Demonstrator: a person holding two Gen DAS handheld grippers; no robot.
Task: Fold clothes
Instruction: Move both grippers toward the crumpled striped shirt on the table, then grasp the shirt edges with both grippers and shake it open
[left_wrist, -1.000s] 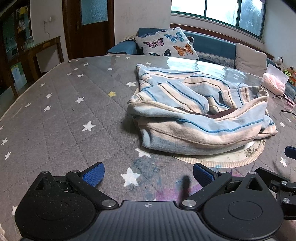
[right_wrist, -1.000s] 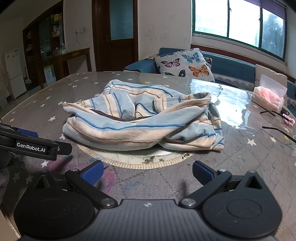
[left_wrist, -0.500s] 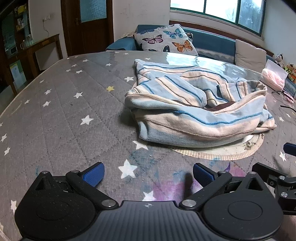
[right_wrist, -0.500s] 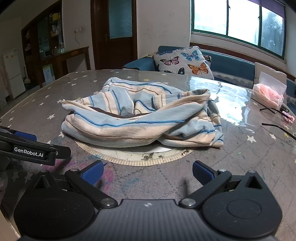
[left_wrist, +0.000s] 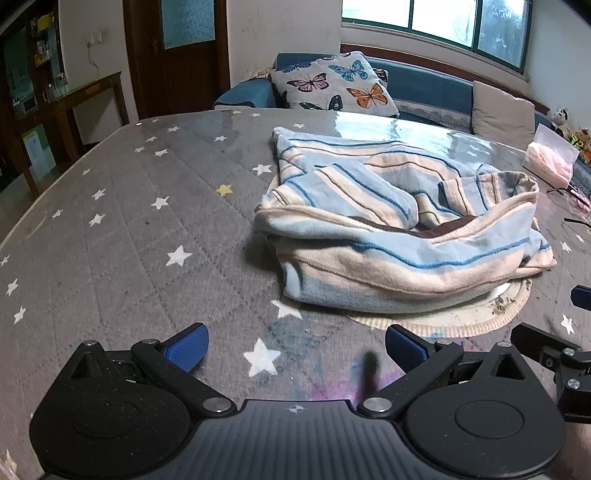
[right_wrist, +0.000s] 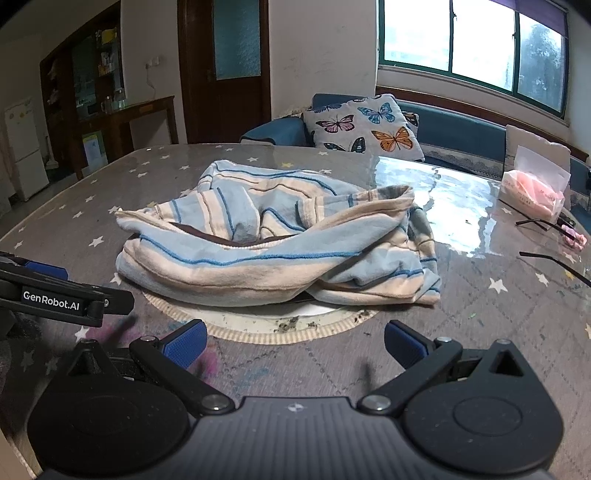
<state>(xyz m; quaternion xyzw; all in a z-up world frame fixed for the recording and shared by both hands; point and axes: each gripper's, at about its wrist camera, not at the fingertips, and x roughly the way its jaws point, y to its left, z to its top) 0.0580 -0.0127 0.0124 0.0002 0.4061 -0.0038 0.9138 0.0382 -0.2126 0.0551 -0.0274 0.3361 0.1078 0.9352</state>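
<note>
Striped garment crumpled on the counter.
We hold both grippers' jaws released, left gripper and right gripper near it.

My tool: matt black plastic, ribbed blue pads. Striped garment: soft fleecy cloth. Bench: quilted grey cloth under glossy clear cover.

— Seen around the room?
— Grey star-print table cover under a glossy clear sheet, with a round cream-edged mat near the front. Butterfly cushion on a blue sofa beyond.
— And off to the side?
— Clear bag of pink stuff, thin black glasses beside it. Dark wooden door, window, white fridge far back.
</note>
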